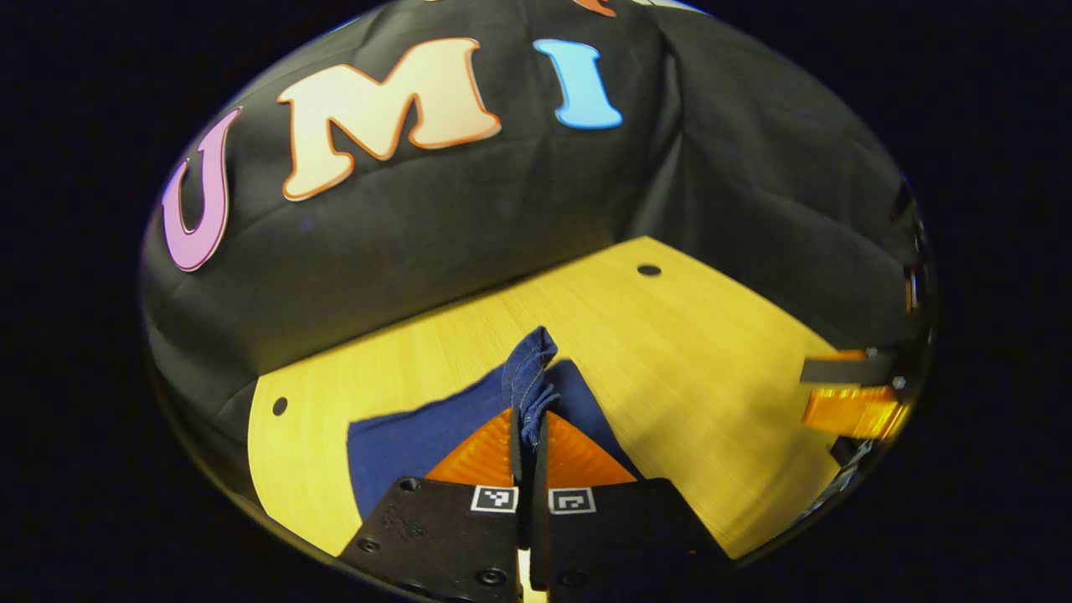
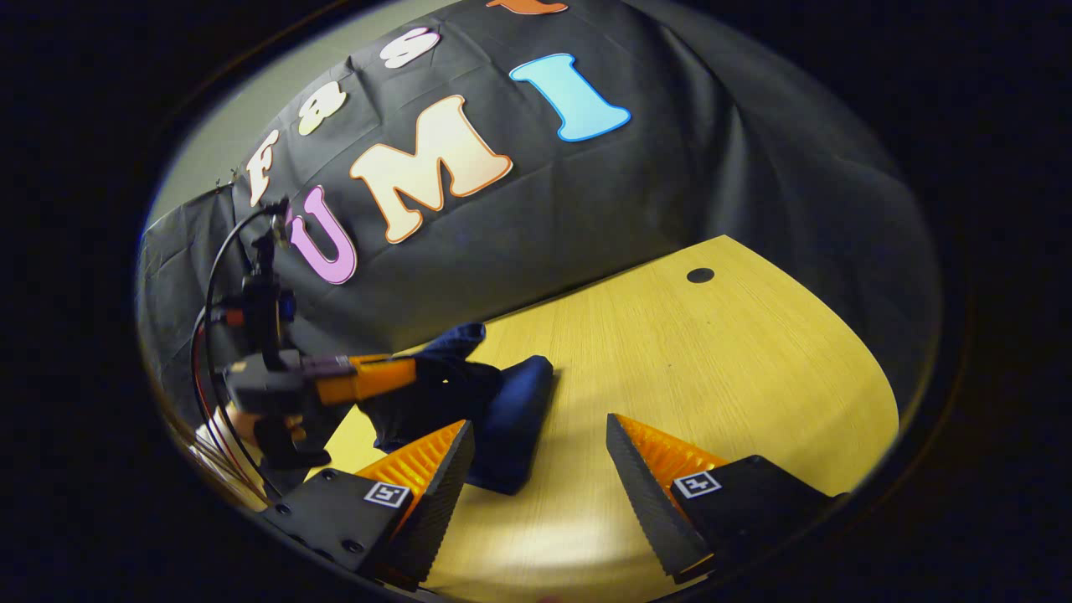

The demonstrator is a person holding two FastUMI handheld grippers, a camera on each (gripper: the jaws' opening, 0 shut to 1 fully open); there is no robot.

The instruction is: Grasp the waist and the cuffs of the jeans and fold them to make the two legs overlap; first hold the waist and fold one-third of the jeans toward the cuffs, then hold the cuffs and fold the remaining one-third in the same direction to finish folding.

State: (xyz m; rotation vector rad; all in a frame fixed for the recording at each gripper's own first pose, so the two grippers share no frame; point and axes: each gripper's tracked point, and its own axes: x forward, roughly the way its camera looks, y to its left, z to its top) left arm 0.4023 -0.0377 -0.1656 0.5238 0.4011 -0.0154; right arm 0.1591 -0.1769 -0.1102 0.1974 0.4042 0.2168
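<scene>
Light wooden table (image 2: 712,377), grain running front to back, with a small dark round hole (image 2: 700,275) near its far right corner and another hole (image 1: 280,406) by the left edge in the left gripper view; the far edge meets the black cloth wall. Dark blue jeans (image 2: 511,419) lie folded in a thick bundle on the left part of the surface, one end lifted off the wood. The right half of the surface is bare wood with a soft glare patch near the front edge.
</scene>
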